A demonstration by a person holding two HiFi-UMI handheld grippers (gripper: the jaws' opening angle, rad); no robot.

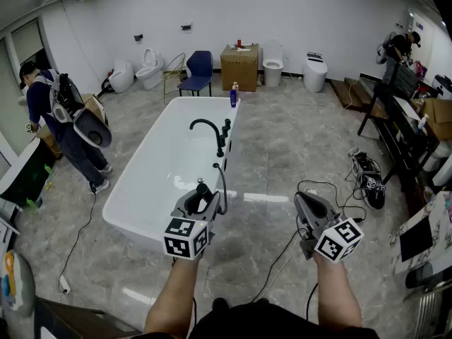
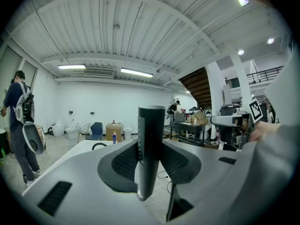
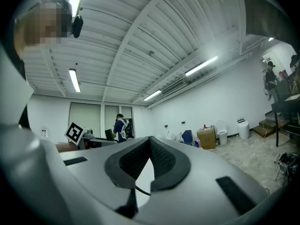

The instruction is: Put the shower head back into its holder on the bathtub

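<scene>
Left gripper fingers around shower head, seemingly half-hidden from above.

grey tiled floor carries a white bathtub, blue chair, cardboard box and toilets.

No legible text, brand, number or sign noted. The marker cubes carry only black-and-white square patterns.

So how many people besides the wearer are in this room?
2. A person with a backpack stands left of the tub; another person is in the far right corner. Others could be out of view.
</scene>
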